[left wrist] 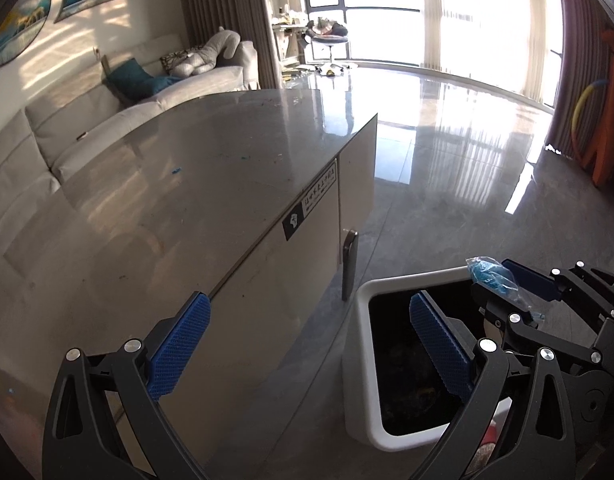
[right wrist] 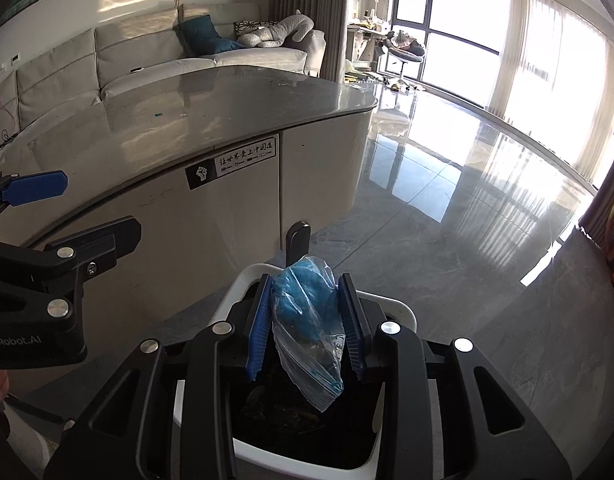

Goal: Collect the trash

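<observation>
My right gripper (right wrist: 307, 292) is shut on a clear plastic bag with blue stuff inside (right wrist: 307, 320) and holds it over the open white trash bin (right wrist: 399, 308). The bin has a black liner and stands on the floor beside the counter. In the left wrist view the bin (left wrist: 361, 344) is at lower right, with the right gripper (left wrist: 503, 276) and the bag (left wrist: 491, 276) above its far side. My left gripper (left wrist: 307, 320) is open and empty, above the counter edge and the bin. It also shows at the left of the right wrist view (right wrist: 35, 190).
A grey stone counter (left wrist: 179, 184) with a white cabinet front (right wrist: 211, 232) fills the left. A small blue scrap (left wrist: 175, 170) lies on it. A dark handle (left wrist: 349, 264) sticks out from the cabinet. Glossy floor (right wrist: 467, 220) extends right; a sofa (right wrist: 167, 56) stands behind.
</observation>
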